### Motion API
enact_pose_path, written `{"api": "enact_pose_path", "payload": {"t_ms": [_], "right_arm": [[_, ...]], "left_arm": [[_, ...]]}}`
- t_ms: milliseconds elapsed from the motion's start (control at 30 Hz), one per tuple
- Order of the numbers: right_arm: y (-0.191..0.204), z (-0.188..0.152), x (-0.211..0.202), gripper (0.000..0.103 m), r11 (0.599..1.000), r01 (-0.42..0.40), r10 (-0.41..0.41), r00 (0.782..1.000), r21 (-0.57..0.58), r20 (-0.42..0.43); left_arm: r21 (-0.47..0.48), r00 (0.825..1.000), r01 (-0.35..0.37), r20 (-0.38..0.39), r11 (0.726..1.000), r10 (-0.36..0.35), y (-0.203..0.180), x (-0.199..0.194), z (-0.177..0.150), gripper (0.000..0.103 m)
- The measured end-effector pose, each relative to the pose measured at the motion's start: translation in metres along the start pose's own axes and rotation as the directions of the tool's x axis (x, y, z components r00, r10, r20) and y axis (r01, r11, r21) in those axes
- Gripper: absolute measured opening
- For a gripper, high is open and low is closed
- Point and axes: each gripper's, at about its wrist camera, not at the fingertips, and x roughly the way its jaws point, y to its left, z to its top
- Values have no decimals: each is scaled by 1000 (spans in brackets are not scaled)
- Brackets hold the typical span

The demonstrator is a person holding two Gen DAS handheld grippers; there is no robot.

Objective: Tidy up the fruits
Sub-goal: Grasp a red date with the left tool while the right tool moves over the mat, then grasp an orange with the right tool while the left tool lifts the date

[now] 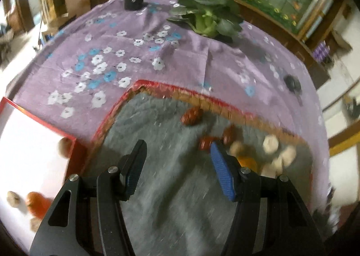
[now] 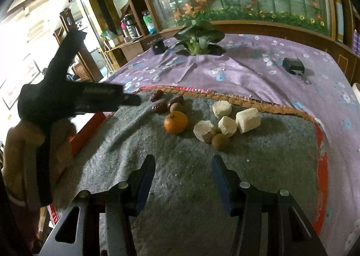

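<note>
Fruit still lay mostly on the grey felt mat (image 2: 180,177): round orange tangerine (image 2: 175,122), wrinkled red dates (image 2: 159,107), pale cut chunks (image 2: 248,119). We saw a few pieces already in the red-edged white box (image 1: 29,148). Our left hand-held gripper (image 1: 177,166) and right hand-held gripper (image 2: 183,177) gaped wide, empty.

We see a purple cloth (image 2: 247,71) patterned with white and blue flowers. We note an orange fruit (image 2: 175,122) on a grey mat (image 2: 191,166) edged red.
</note>
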Motion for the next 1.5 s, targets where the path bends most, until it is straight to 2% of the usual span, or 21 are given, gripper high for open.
{"api": "enact_pose_path", "payload": {"t_ms": [67,200,400,533,600,633,667,700,733,1000,1167,1300,1367,1500], "right_arm": [[-2,0,0,50,1000,-17,17,1000,7,5],[-5,-1,3,50,999,-32,32,999,9,3],[-12,-3,8,50,998,-59,59,998,33,-12],[-15,-5,11,50,997,-70,71,997,40,-21],[-16,-5,11,50,996,-80,81,996,49,-22],[-16,-5,11,50,995,-84,85,996,51,-21],[-16,-5,10,50,995,-86,87,996,51,-20],[-16,-5,9,50,995,-85,86,996,48,-17],[-16,-5,9,50,996,-83,84,996,45,-15],[-17,-6,10,50,994,-99,100,995,49,-6],[-5,2,18,50,988,-146,148,989,47,-24],[15,15,37,50,986,-167,167,984,-2,-67],[20,22,48,50,991,-132,131,988,-17,-77],[28,40,65,50,997,8,-12,999,-82,-47]], "left_arm": [[-51,1000,4,-23,999,-5,2,10,9,59],[-158,996,49,-67,986,-60,6,28,23,59],[-211,995,46,-78,976,-64,-1,43,31,59],[-218,997,19,-71,976,-35,-5,45,33,59],[-217,997,5,-70,976,-21,-7,46,33,59],[-216,998,-6,-63,976,-8,-8,46,33,55],[-209,998,-18,-57,978,6,-9,46,33,49],[-195,998,-37,-53,980,27,-10,48,32,36],[-185,998,-55,-48,981,46,-9,47,31,30],[-163,999,7,-44,987,-14,7,34,23,29],[-95,1000,-5,8,995,6,12,2,4,29],[-43,996,-52,70,998,55,19,-21,-15,29],[-33,994,-62,91,998,65,25,-30,-21,30],[2,986,-93,140,996,92,35,-47,-33,30]]}}
